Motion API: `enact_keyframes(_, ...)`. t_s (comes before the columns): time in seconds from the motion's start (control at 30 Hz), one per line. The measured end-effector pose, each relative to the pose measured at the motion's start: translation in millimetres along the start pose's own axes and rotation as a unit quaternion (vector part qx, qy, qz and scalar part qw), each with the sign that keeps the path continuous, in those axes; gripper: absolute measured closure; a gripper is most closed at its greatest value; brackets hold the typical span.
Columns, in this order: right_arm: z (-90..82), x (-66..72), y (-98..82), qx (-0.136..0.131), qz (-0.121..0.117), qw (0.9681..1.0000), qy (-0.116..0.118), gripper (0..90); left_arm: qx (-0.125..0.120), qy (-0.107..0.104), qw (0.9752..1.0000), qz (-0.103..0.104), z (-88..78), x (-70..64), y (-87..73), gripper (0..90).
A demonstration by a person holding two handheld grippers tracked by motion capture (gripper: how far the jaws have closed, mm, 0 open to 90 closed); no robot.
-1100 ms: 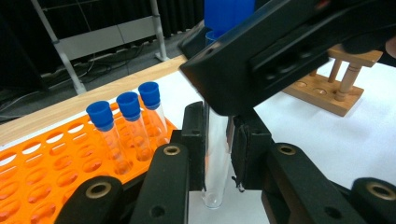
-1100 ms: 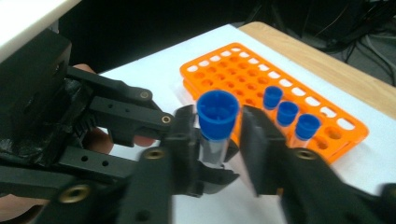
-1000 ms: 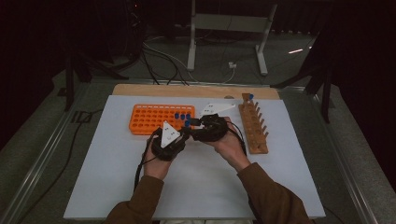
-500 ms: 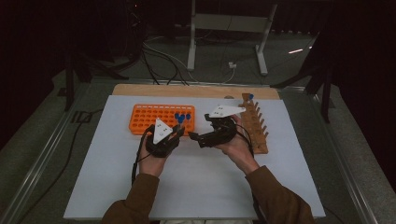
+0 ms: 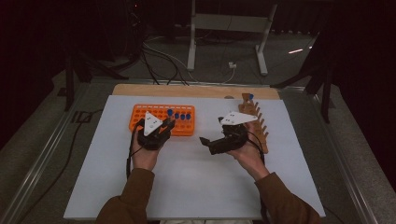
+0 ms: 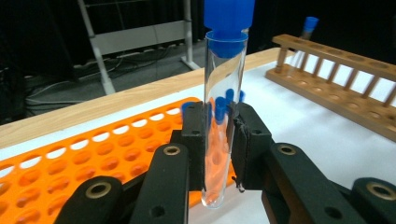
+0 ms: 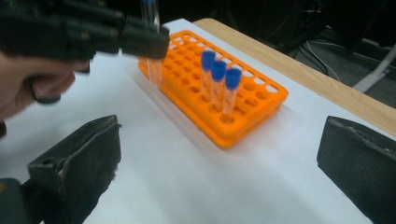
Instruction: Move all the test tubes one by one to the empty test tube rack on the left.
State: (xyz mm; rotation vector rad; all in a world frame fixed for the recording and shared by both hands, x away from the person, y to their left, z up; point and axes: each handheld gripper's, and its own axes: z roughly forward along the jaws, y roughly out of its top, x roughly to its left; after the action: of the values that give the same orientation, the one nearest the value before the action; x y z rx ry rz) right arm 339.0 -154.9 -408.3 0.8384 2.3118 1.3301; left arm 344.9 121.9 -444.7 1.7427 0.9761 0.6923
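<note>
Test tube (image 6: pixel 223 116) sits clamped upright in your left hand-held gripper (image 5: pixel 164 127); keep it vertical over an empty hole of the orange rack (image 5: pixel 161 120). Your right hand-held gripper (image 5: pixel 205 143), just opened wide, holds nothing.

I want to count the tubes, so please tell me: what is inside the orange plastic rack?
Three blue-capped clear tubes stand upright in the orange plastic rack; other visible holes look empty. The left gripper covers some holes.

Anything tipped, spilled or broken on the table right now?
Nothing stands out. The orange rack sits flat with three blue-capped tubes upright in it. The left tool holds a capped tube upright over the rack's edge. The wooden rack lies flat with one tube at its far end. No spill or crack shows.
</note>
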Motion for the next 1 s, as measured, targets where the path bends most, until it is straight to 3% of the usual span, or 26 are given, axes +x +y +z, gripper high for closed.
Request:
enact_keyframes(0.3,-15.0,-5.8,-20.2,0.000,0.005,0.9999,-0.015,0.0,0.010,0.035,0.9992,-0.015,8.9,12.5,-4.3,78.1)
enact_keyframes(0.6,-30.9,-20.3,-38.2,-0.021,0.044,0.9986,-0.019,0.0,0.015,0.044,0.9987,-0.023,24.9,15.6,-9.6,78.1)
enact_keyframes(1.0,-40.7,-28.7,-40.2,-0.037,0.059,0.9973,-0.025,0.0,0.012,0.060,0.9972,-0.043,45.0,16.8,-16.6,78.1)
